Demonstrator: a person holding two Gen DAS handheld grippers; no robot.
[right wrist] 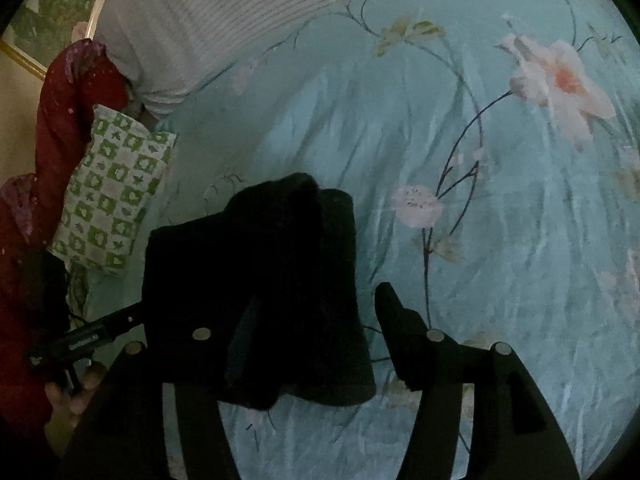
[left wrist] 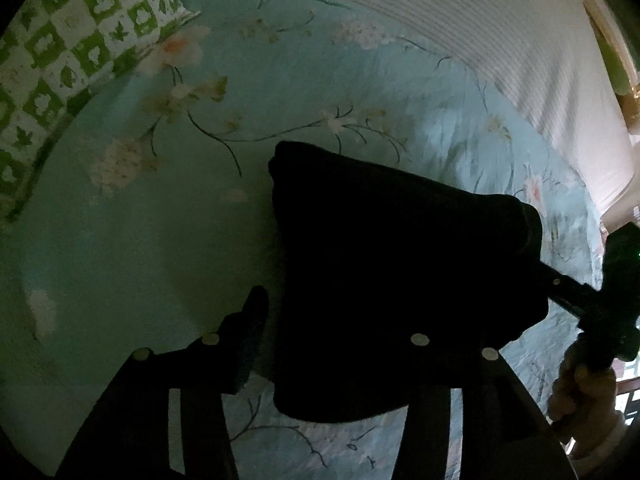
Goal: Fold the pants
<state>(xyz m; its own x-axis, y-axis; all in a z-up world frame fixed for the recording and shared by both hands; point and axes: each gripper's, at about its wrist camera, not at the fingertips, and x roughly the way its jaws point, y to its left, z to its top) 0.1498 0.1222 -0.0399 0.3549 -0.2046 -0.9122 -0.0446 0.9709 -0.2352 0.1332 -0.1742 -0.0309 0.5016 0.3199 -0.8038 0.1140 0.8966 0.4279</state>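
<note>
Both hand-held grippers lowered over a bed [left wrist: 120,240], fingers pointing forward across the floral sheet.

Left hand-held gripper [left wrist: 336,328] spread wide: one finger [left wrist: 248,332] bare at lower centre-left, the other lost against the dark cloth, so contact with the fabric impossible to tell. Right hand-held gripper [right wrist: 292,320] likewise spread, right finger [right wrist: 404,336] clear of the cloth, left finger merging with it.

Black pants [left wrist: 392,272], folded into a compact bundle, lying on the sheet between each pair of fingers, filling the centre and lower centre of both frames.

Only in the left view: the other tool [left wrist: 592,304] at the right edge, gripped by a bare hand [left wrist: 580,400]. Only in the right view: red cloth [right wrist: 60,128] at far left. Green-checked pillow [left wrist: 72,40] at upper left, striped white blanket [left wrist: 480,32] along the top.
</note>
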